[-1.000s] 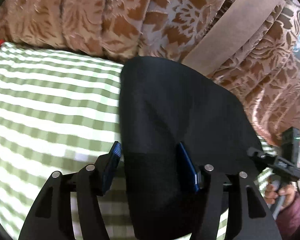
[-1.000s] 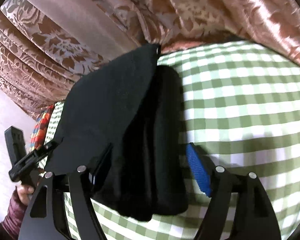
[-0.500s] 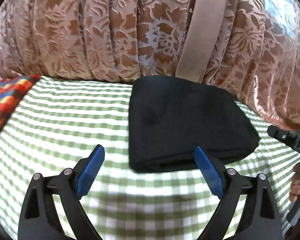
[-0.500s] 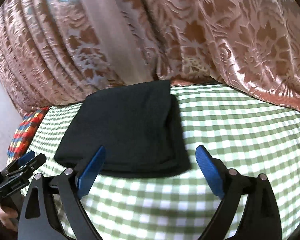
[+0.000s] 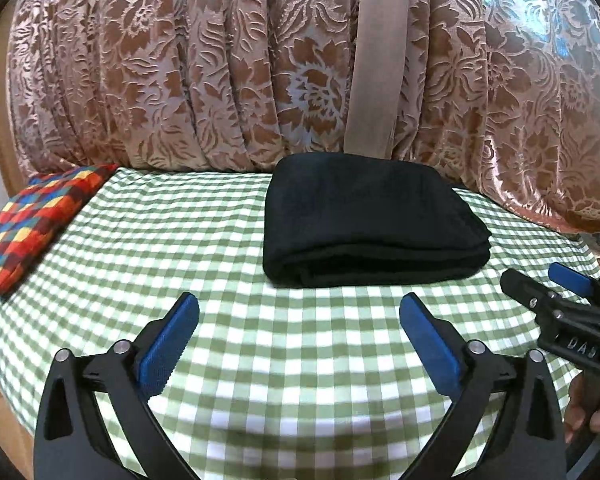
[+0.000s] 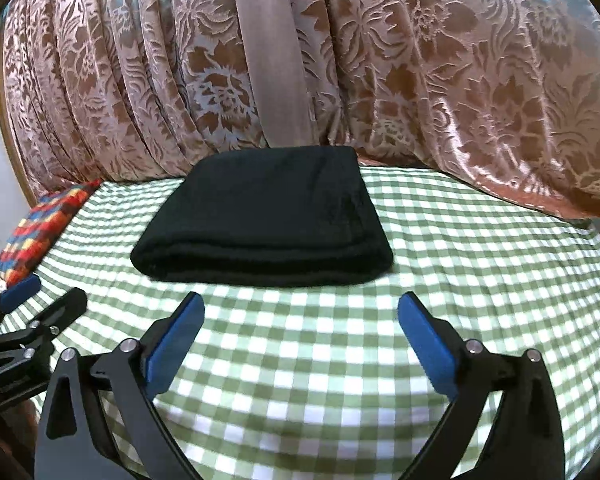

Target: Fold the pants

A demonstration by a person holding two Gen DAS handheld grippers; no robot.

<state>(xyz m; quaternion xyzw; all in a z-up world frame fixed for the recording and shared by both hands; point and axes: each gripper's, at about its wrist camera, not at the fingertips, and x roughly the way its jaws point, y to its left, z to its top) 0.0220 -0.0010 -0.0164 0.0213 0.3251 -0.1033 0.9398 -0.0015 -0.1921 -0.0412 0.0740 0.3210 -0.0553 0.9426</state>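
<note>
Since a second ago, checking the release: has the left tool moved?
Yes. The left tool has backed away from the folded pants, toward the near edge of the checked cloth.

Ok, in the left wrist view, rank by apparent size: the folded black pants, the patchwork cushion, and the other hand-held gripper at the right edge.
1. Folded black pants, clearly largest.
2. Patchwork cushion.
3. Right hand-held gripper, partly cut off and nearer the camera, so its rank against the cushion is unsure.
</note>
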